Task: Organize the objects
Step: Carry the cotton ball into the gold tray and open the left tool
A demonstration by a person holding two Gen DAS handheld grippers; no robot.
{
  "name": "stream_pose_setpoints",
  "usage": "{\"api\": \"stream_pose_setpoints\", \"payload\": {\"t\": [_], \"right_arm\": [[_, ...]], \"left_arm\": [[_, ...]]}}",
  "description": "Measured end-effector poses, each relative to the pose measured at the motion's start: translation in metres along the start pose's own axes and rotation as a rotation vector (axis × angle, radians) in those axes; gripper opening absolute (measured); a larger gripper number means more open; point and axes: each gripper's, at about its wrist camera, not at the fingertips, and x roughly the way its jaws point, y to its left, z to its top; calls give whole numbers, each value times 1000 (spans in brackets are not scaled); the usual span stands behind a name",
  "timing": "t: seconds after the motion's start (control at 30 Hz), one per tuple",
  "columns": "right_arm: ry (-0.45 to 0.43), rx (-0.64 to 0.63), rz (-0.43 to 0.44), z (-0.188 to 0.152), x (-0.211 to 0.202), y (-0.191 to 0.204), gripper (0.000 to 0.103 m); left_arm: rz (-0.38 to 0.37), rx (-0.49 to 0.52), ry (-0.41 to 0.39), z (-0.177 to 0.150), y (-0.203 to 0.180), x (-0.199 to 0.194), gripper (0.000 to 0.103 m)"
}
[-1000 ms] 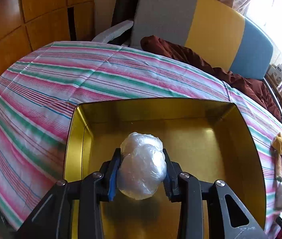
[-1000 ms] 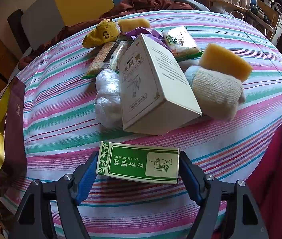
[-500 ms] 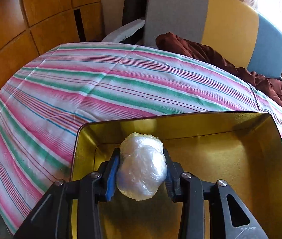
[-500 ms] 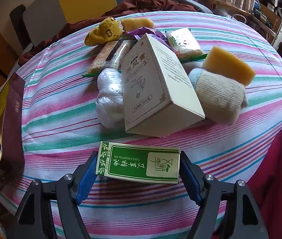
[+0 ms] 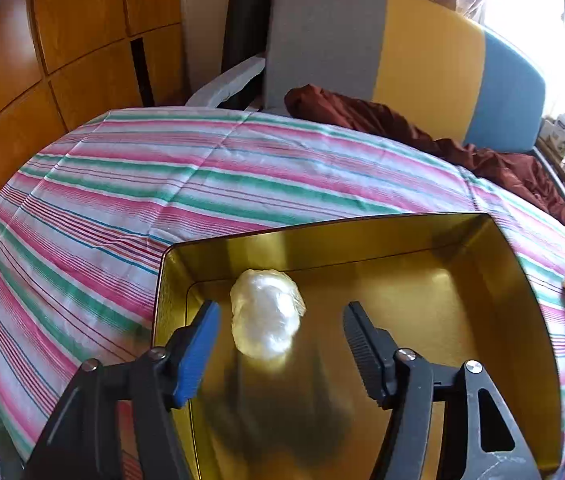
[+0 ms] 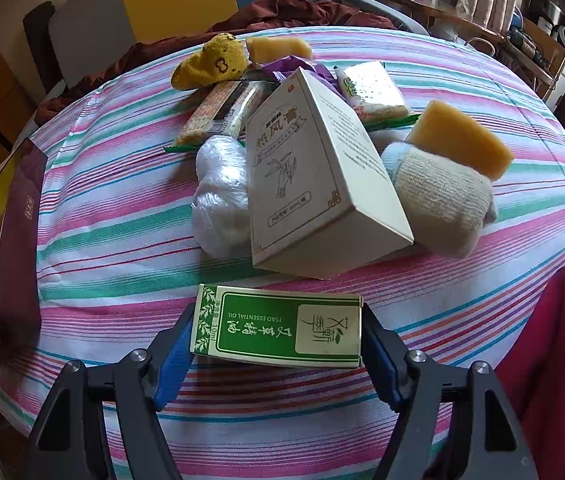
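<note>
A striped tablecloth (image 5: 130,184) covers the table. On it sits the gold tray (image 5: 482,300), its dark red outer wall (image 6: 18,248) seen from the right wrist. Beside the tray, toward the cloth's middle, a white carton (image 6: 314,184) leans among wrapped items. The left gripper (image 5: 278,340) hangs over the tray; its jaws have just been opening and stand clear of the plastic-wrapped ball (image 5: 266,314) lying near the tray's far left corner. The right gripper (image 6: 278,340) clamps the green box (image 6: 278,330) by its ends, away from the tray.
</note>
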Motion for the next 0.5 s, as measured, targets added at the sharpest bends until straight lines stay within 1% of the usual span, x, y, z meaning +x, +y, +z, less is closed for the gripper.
{"api": "stream_pose_setpoints", "payload": {"t": [0.1,0.17,0.23,0.3,0.37,0.43,0.5], "right_arm": [[0,5,17,0,-2,1,75],[-23,-3,46,-3,-15,3,75],[-47,-25,84,-4,-30,11,75],[-69,-59,141,0,-45,25,75],[-95,-130,197,5,-60,52,75],[-112,-230,245,11,-73,92,75],[-121,-322,296,13,-79,134,75]], "left_arm": [[-19,-15,-23,-1,3,-20,65],[-50,-29,-64,-3,8,-42,65],[-57,-37,-111,-10,16,-67,73],[-63,-46,-154,-20,25,-88,76],[-64,-59,-173,-31,35,-104,77],[-60,-88,-182,-43,46,-115,81],[-45,-115,-176,-56,57,-121,82]]}}
